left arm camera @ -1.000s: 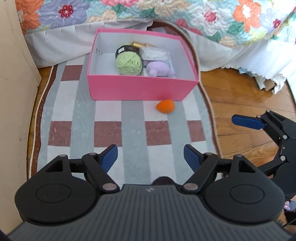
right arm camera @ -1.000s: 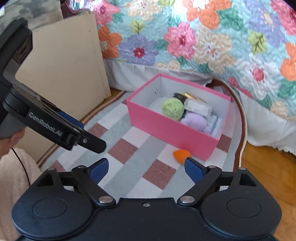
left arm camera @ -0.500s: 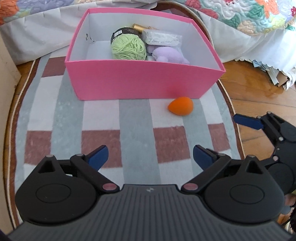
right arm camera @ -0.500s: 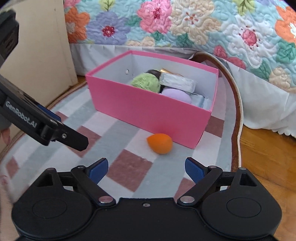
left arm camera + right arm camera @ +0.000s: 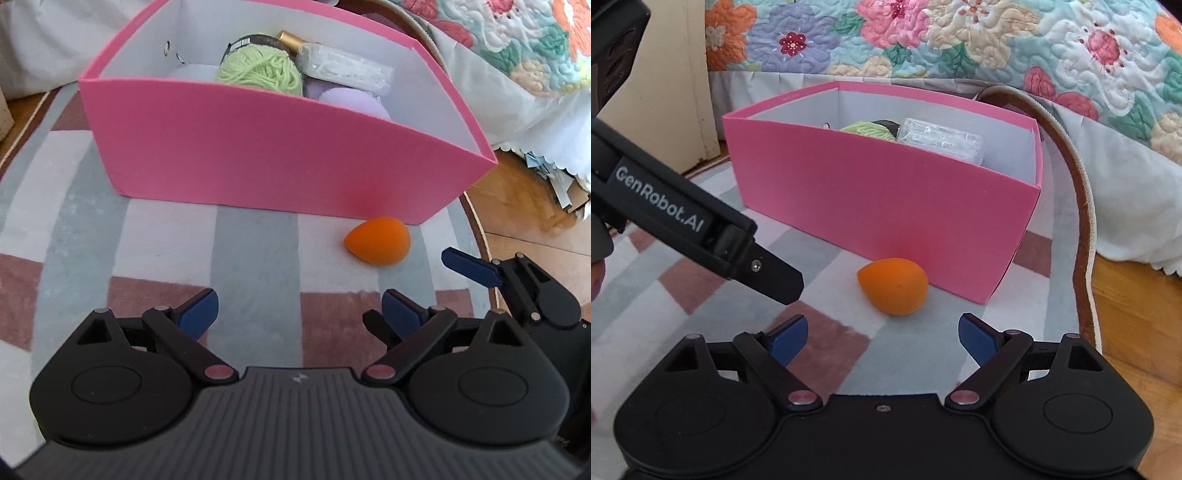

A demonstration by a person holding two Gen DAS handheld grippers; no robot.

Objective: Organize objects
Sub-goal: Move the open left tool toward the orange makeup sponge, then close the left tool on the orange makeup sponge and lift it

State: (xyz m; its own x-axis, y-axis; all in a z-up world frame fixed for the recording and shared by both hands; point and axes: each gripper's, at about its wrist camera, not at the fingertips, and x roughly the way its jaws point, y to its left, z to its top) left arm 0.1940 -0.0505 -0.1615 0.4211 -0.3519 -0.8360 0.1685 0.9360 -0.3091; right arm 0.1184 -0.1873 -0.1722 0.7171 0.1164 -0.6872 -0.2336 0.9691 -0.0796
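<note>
An orange egg-shaped sponge [image 5: 376, 242] [image 5: 894, 284] lies on the rug, just in front of the pink box [image 5: 258, 155] [image 5: 879, 199] near its right corner. The box holds a green yarn ball [image 5: 258, 70], a purple soft thing [image 5: 347, 101], a clear packet [image 5: 347, 68] and a gold-capped item. My left gripper [image 5: 299, 310] hangs low over the rug, left of the sponge, its wide jaws closing on nothing. My right gripper [image 5: 882, 332] points at the sponge from just short of it, jaws also wide and closing, nothing between them.
The striped rug [image 5: 255, 251] lies on a wooden floor [image 5: 1134, 314], which shows at the right. A bed with a flowered quilt [image 5: 960, 40] and white skirt stands behind the box. A beige board [image 5: 676, 92] rises at the left. The left gripper's finger [image 5: 701, 236] crosses the right wrist view.
Both grippers have sunk toward the rug and come closer to the box and the sponge. The left jaws have spread wider than a second ago.
</note>
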